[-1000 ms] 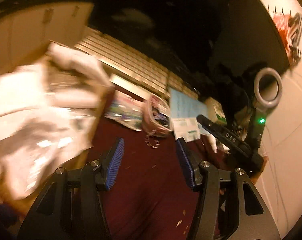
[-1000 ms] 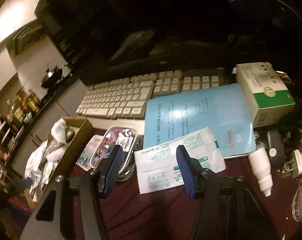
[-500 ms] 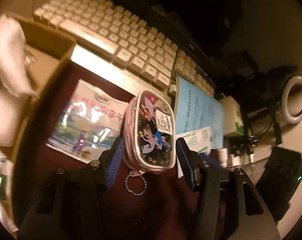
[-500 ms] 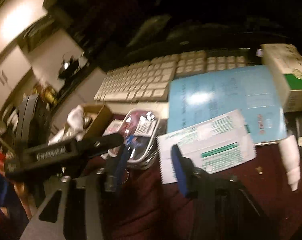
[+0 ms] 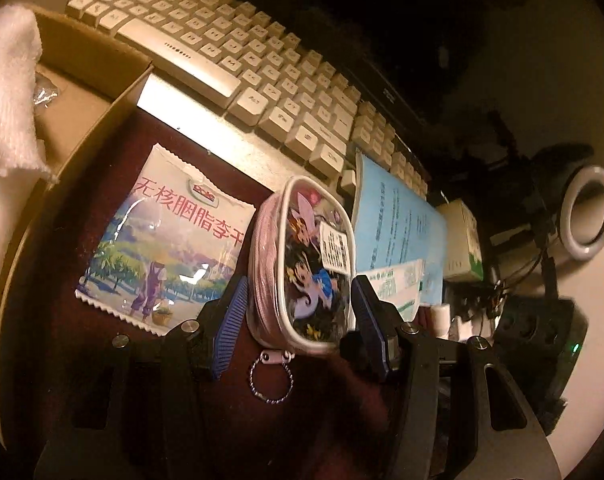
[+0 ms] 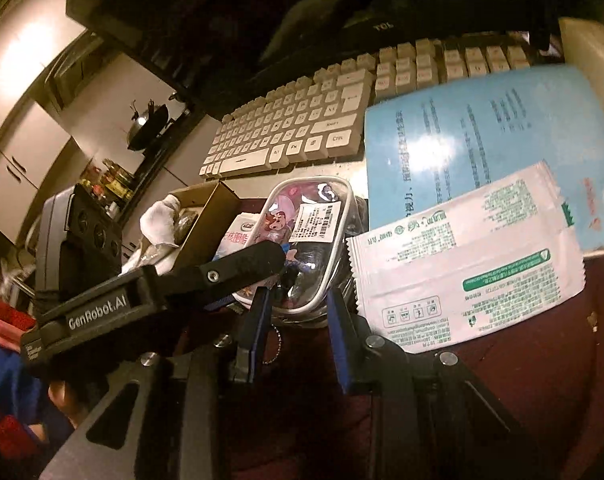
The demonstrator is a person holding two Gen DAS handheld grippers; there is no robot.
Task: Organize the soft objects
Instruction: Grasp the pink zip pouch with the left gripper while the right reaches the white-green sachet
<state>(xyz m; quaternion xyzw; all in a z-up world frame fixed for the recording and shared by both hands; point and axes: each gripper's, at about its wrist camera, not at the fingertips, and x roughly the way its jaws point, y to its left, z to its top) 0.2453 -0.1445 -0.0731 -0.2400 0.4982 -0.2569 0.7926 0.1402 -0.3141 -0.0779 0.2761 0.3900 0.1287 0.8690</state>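
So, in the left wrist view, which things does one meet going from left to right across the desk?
White towel → cardboard box → snack packet → cartoon pouch → blue paper → green-white box → ring light.

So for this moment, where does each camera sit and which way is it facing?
Left wrist: on the left gripper, angled down at the cartoon pouch between its open fingers; snack packet left.
Right wrist: on the right gripper, its jaws closing, facing the same pouch; left gripper crosses its view.
Shared: pouch, keyboard, blue booklet, cardboard box.
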